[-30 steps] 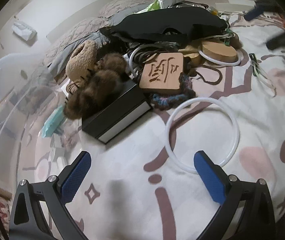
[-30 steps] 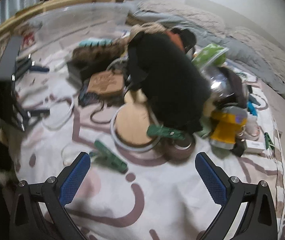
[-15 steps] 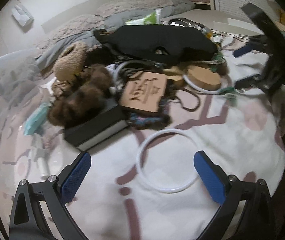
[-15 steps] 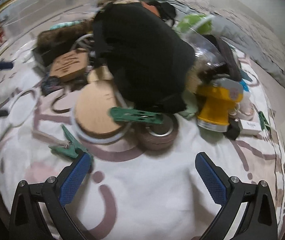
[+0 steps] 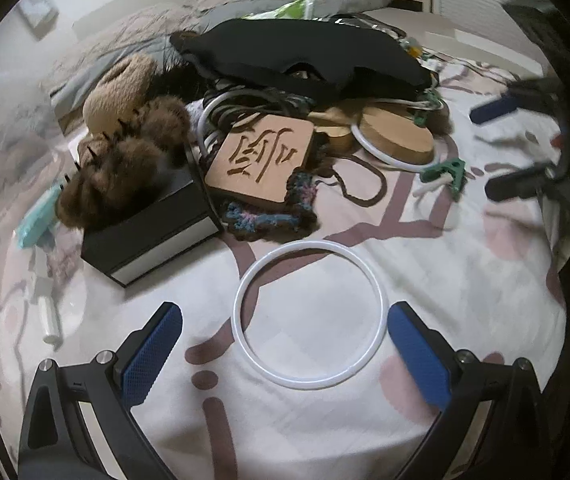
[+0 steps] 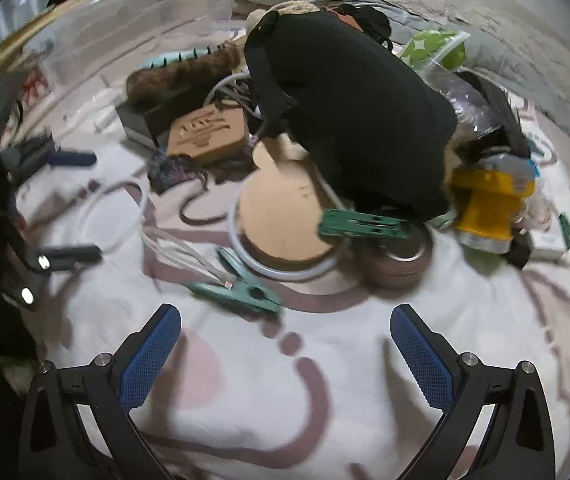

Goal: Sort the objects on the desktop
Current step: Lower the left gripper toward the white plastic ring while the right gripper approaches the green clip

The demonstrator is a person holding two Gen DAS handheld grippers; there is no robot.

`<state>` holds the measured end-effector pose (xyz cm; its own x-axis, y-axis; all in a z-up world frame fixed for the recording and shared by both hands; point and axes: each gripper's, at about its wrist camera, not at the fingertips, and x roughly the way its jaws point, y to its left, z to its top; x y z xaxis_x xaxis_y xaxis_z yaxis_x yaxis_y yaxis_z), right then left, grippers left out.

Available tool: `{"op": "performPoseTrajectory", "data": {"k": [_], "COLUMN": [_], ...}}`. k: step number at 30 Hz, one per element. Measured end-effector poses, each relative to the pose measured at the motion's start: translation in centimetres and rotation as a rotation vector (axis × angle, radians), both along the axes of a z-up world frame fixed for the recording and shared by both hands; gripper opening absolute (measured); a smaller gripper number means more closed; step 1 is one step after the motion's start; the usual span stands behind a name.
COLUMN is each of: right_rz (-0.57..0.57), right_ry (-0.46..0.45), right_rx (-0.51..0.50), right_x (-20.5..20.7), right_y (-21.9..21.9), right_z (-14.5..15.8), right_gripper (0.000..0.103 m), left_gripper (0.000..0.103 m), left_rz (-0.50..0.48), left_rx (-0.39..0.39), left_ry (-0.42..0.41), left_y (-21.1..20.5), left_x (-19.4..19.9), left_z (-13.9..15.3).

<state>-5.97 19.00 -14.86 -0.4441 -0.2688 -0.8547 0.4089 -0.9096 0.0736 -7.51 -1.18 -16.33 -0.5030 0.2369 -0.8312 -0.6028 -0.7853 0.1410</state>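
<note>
Hovering low over the patterned cloth (image 5: 465, 280), the left gripper (image 5: 285, 344) has its jaws spread wide and holds nothing; the white ring (image 5: 310, 314) lies flat on the cloth directly between its blue pads (image 5: 153, 354), apart from both, which looks like a lineup for picking the ring out first, since it sits alone, clear of the pile. Behind it the clutter is stacked: a carved wooden tile (image 5: 261, 156) rests on a crocheted mat (image 5: 269, 212), a furry brown paw toy (image 5: 125, 168) sits on a black box (image 5: 153, 232), and a black cloth item (image 5: 305, 60) drapes over the back of the heap. The right gripper (image 6: 285, 354) is likewise spread and empty, above bare cloth. Nearest ahead of it lies a green clip (image 6: 241, 292) with a second green clip (image 6: 363, 226) perched on the edge of a round cork disc (image 6: 281, 220) ringed by a white hoop; a yellow container (image 6: 489, 204) lies beside the black cloth. By my reading, sorting has barely begun, and loose outliers are the easy first picks
</note>
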Motion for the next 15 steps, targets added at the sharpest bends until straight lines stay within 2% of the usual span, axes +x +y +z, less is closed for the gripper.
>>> {"op": "performPoseTrajectory", "data": {"k": [2, 10, 15], "right_rz": [-0.036, -0.127, -0.183], "right_ry": [-0.002, 0.077, 0.130], "right_rx": [-0.021, 0.011, 0.025], "right_x": [-0.1, -0.1, 0.5], "right_y": [-0.3, -1.1, -1.4], "right_z": [-0.3, -1.7, -2.5], "right_gripper": [0.103, 0.103, 0.103], "left_gripper": [0.103, 0.103, 0.103], "left_rz": [0.008, 0.041, 0.106], "left_rx": [0.009, 0.047, 0.089], "left_ry": [-0.015, -0.038, -0.046], "left_y": [0.0, 0.4, 0.6], "left_x": [-0.2, -0.4, -1.3], "left_z": [-0.2, -1.1, -1.9]}}
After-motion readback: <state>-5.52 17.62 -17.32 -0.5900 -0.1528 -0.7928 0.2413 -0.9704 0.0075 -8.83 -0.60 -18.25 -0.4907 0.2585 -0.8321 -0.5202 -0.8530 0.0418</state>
